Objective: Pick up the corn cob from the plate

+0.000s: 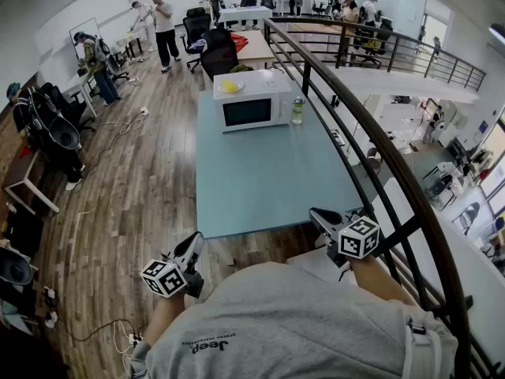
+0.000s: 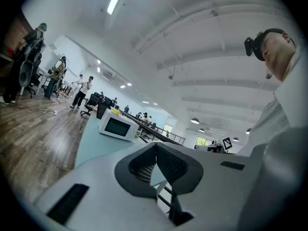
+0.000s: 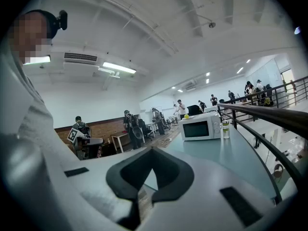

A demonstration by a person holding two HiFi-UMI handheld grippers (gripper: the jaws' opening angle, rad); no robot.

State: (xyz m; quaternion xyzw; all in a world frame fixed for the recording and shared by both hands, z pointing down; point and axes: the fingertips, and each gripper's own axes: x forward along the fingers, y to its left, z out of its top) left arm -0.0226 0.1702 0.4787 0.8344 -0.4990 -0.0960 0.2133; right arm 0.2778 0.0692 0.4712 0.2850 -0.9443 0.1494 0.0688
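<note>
One word was legible: the brand "Jeep", printed in dark letters on the person's grey shirt (image 1: 268,314), inverted in the head view. The smaller line beside it was illegible. The left marker cube (image 1: 164,278) and right marker cube (image 1: 359,238) bore black-and-white square code patterns.

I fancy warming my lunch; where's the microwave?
In the head view the microwave stands at the far end of the table, with a bottle beside it on the right.
</note>
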